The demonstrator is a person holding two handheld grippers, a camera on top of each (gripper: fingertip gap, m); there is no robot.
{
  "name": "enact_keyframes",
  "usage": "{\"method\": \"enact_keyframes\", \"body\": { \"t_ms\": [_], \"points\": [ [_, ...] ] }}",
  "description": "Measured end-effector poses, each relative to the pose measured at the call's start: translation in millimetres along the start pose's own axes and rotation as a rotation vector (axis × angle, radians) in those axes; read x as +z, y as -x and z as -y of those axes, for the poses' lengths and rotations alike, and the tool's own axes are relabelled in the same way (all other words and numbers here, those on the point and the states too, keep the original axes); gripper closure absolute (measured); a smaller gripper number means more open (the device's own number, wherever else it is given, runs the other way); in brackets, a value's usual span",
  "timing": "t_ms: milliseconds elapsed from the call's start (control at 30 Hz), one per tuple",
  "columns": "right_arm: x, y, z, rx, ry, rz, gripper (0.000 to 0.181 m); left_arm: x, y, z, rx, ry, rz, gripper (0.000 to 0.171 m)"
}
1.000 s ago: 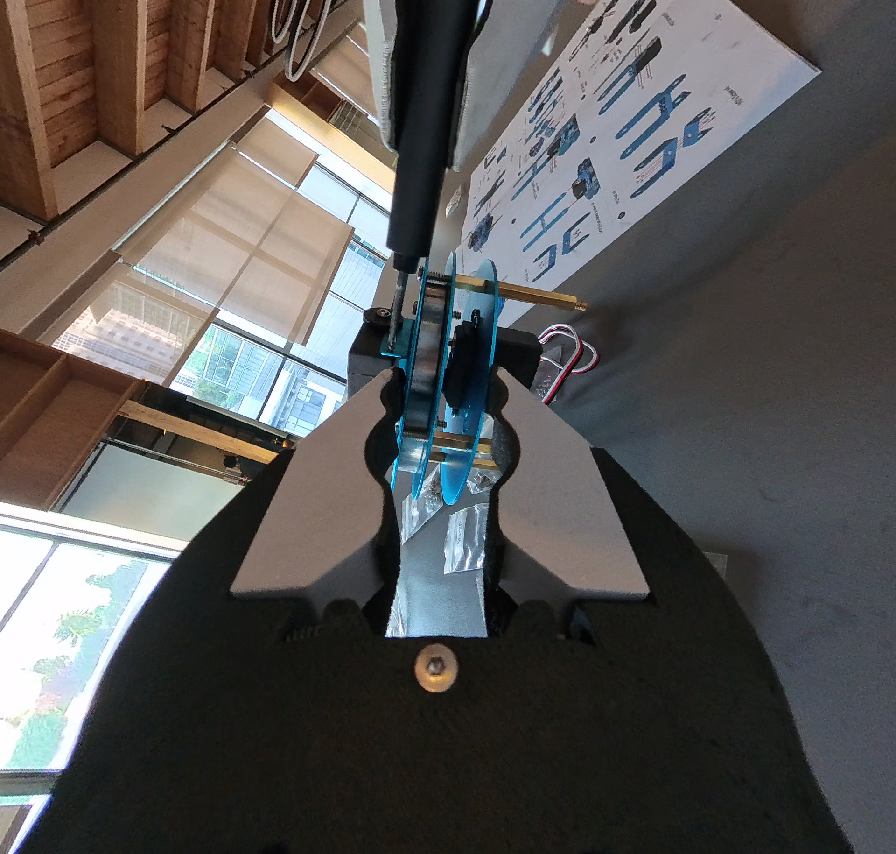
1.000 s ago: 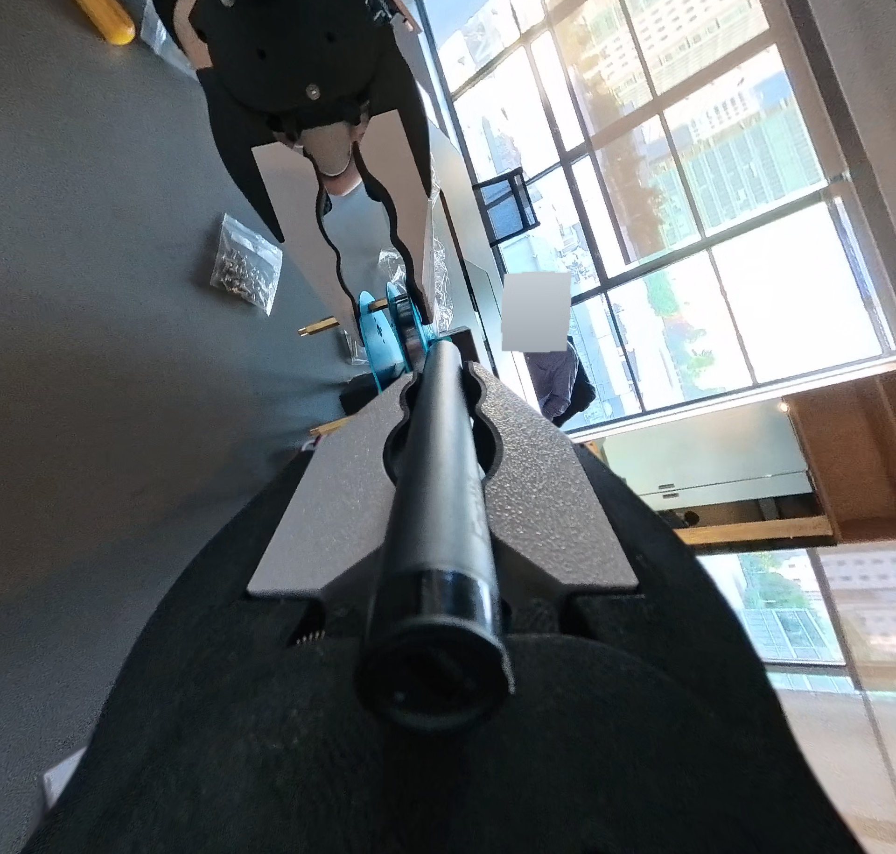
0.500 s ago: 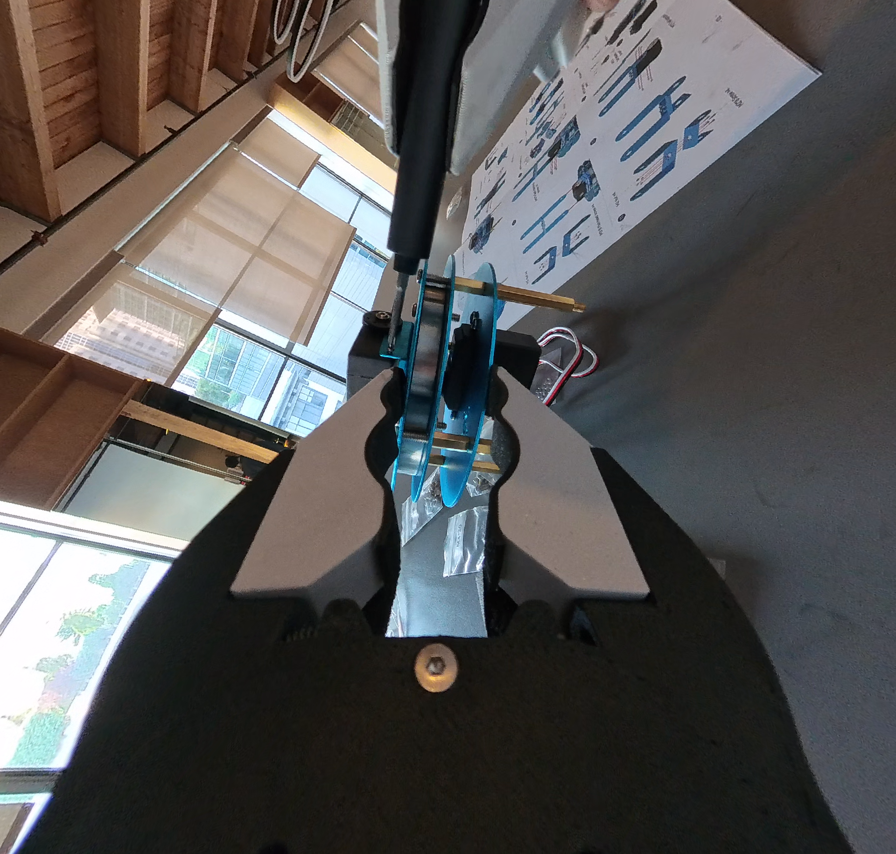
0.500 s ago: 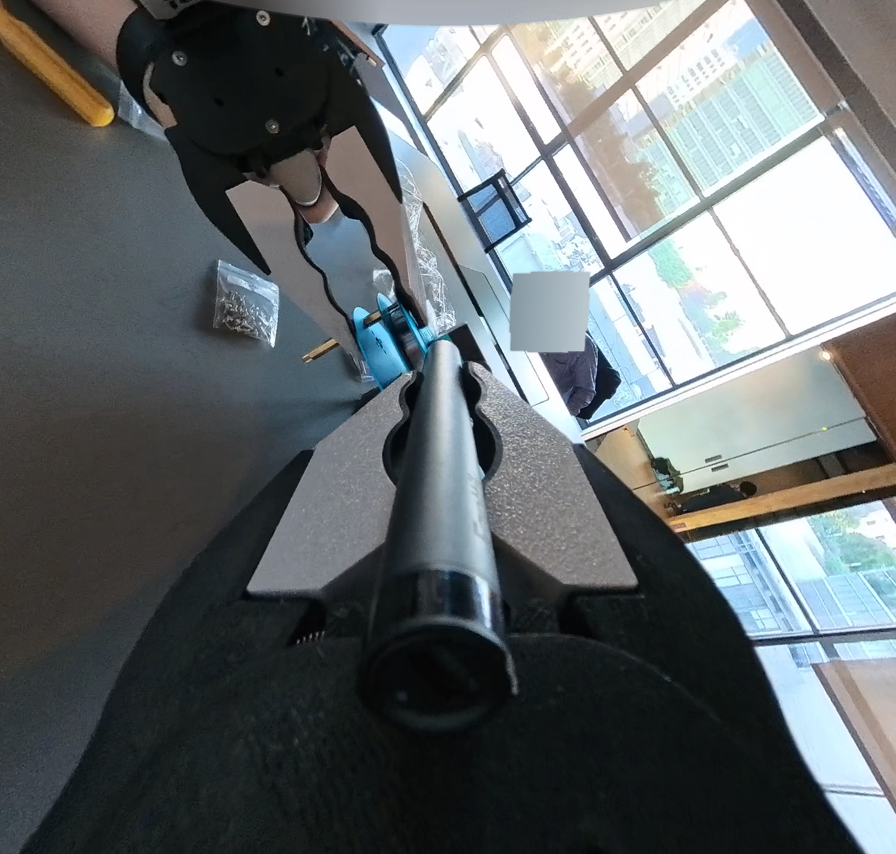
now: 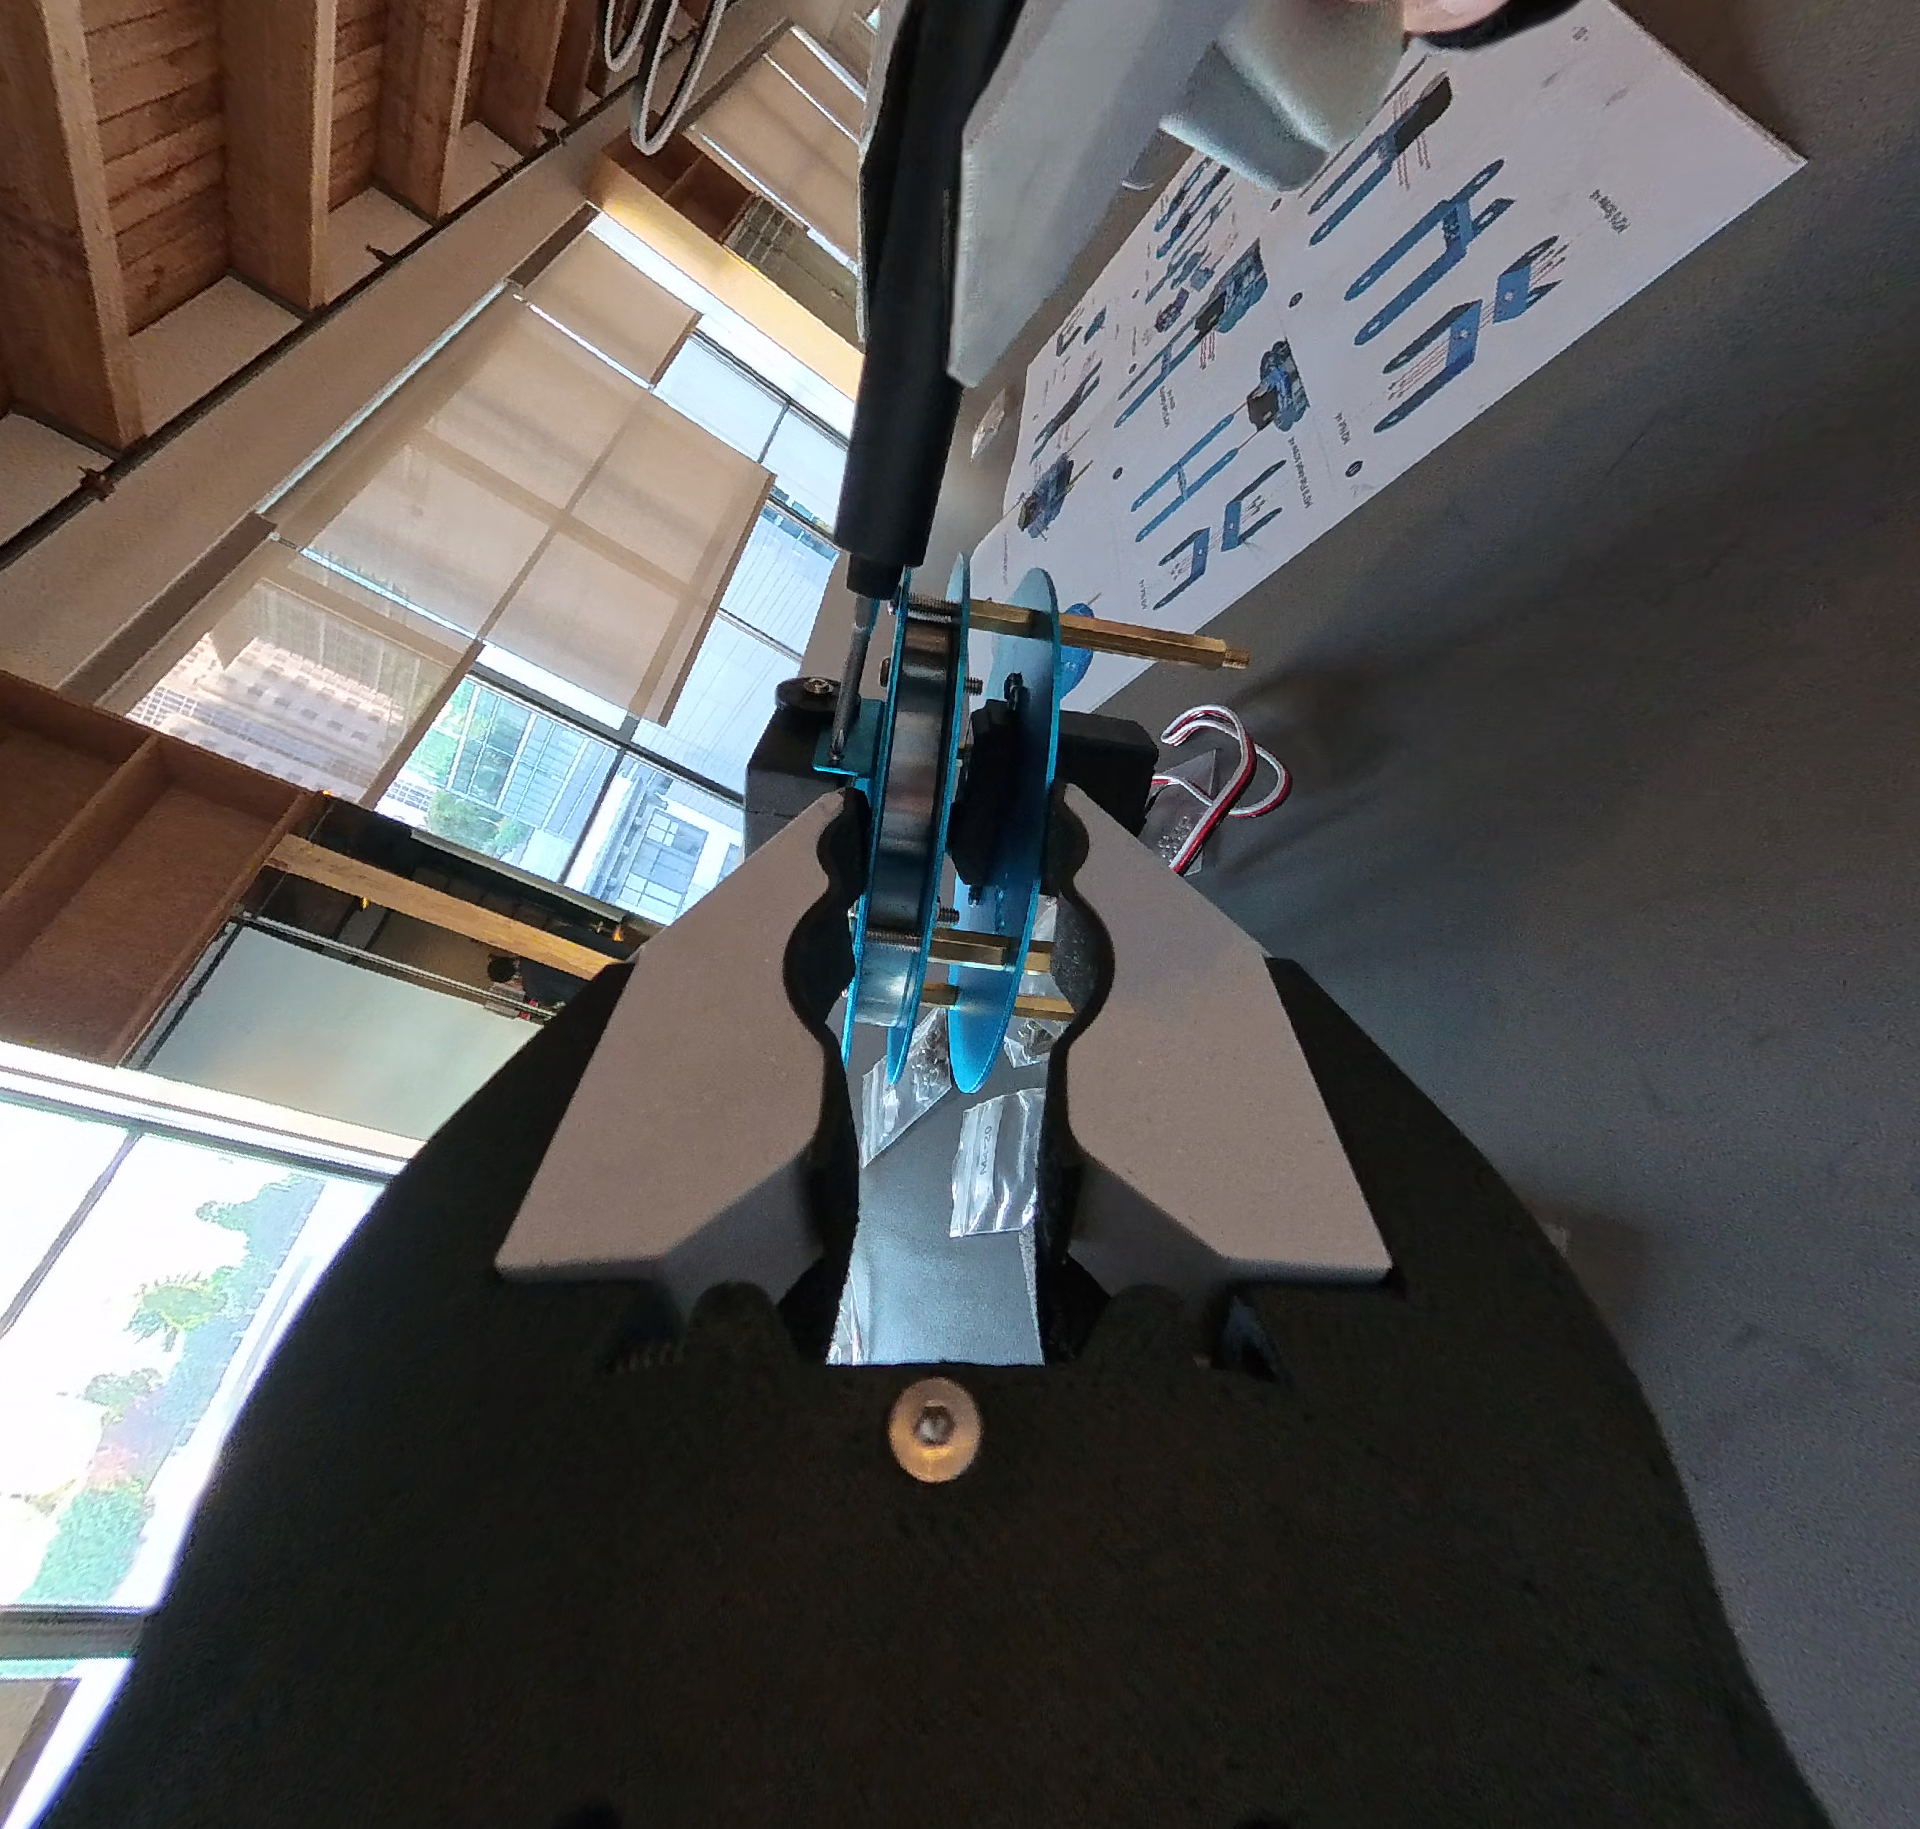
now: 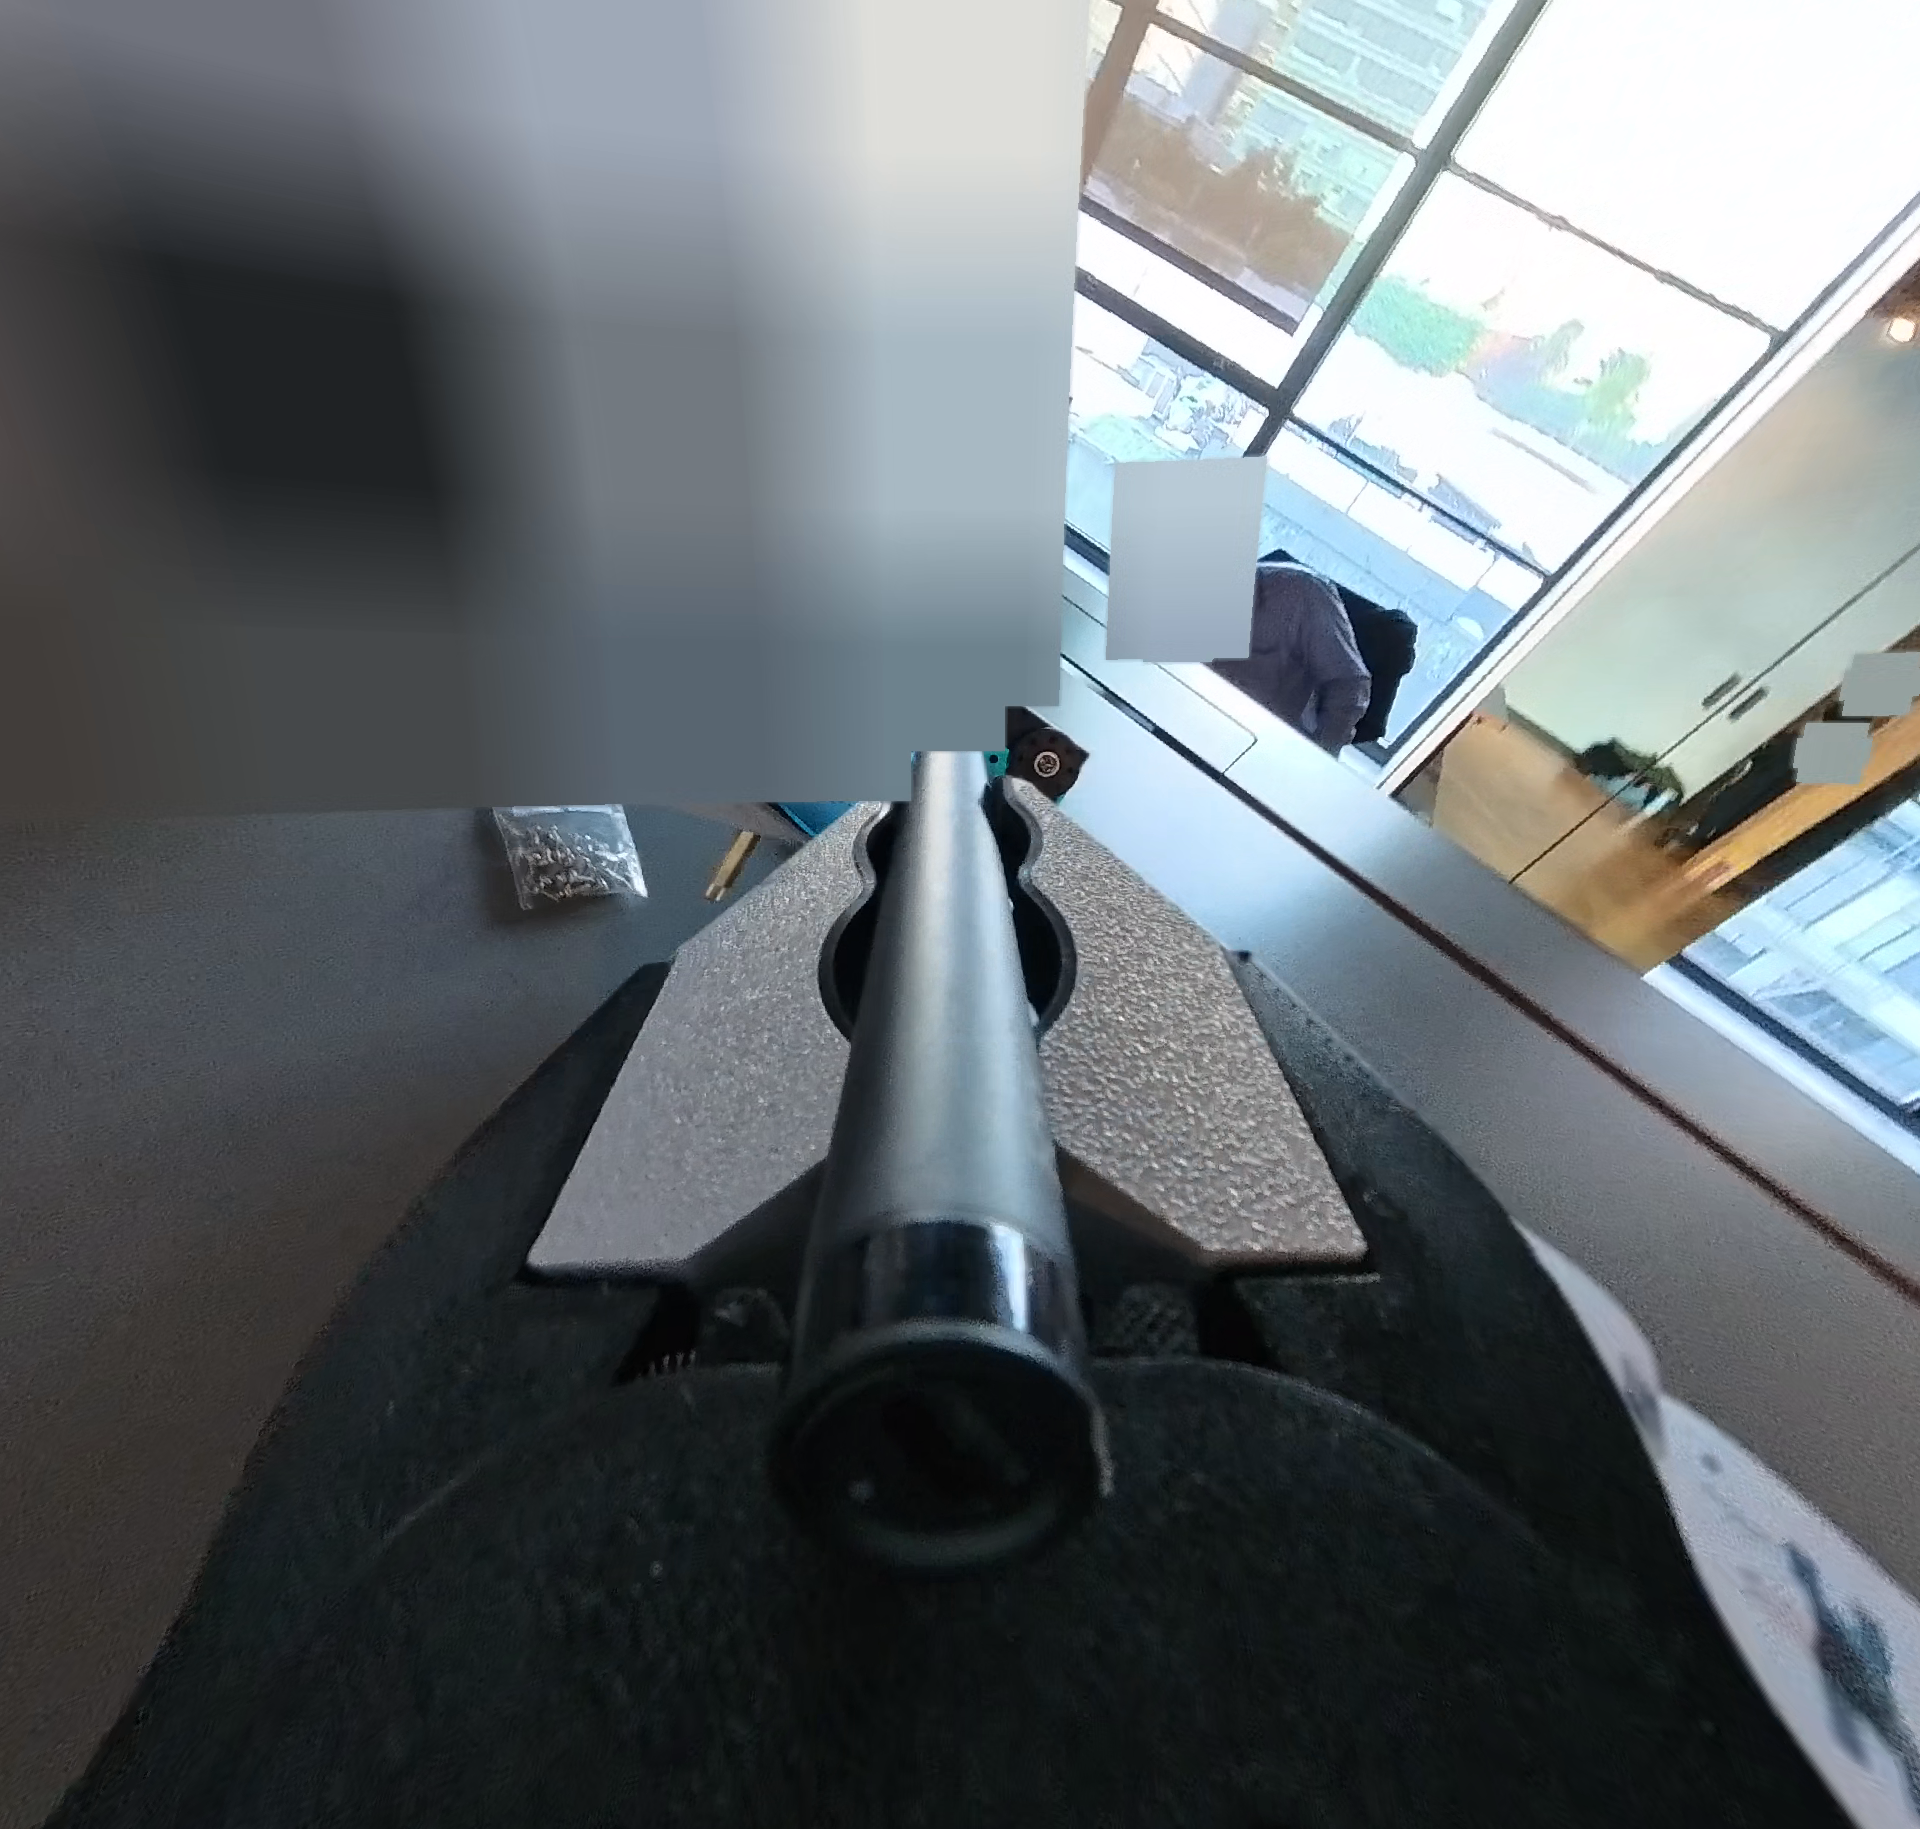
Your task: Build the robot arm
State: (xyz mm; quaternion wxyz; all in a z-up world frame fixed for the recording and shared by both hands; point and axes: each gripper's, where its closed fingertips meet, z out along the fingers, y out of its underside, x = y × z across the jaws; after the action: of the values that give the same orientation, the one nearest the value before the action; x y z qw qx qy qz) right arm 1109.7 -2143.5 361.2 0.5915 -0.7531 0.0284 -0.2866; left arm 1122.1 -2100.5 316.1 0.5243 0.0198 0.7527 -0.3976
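Blue round plates (image 5: 940, 834) joined by brass posts sit pinched between the left gripper (image 5: 951, 844) fingers, above the grey desk (image 5: 1558, 948). The right gripper (image 6: 951, 823) is clamped on a black screwdriver (image 6: 951, 1104), its tip touching the plates' upper rim. A printed sheet (image 5: 1403, 325) lies toward the desk's far edge, and small clear bags (image 5: 992, 1171) lie beneath the plates.

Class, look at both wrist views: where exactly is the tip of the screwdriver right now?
In the left wrist view, the screwdriver comes down from the top, its tip at the upper left edge of the blue disc assembly clamped in the left gripper; the right gripper holds its handle.
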Motion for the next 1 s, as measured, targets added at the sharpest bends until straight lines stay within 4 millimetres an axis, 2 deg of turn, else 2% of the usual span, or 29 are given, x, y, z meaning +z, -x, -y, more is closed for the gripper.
{"method": "enact_keyframes", "body": {
  "t_ms": [400,1000],
  "points": [
    [-1.5,-3.1,-4.1,0.37,-0.04,-0.079,0.164,1.9,-0.4,1.1,-0.004,0.007,0.011,0.139],
    [-1.3,-5.7,-6.4,0.798,-0.029,-0.144,0.164,2.4,-0.2,1.7,-0.007,0.01,0.032,0.139]
  ]
}}
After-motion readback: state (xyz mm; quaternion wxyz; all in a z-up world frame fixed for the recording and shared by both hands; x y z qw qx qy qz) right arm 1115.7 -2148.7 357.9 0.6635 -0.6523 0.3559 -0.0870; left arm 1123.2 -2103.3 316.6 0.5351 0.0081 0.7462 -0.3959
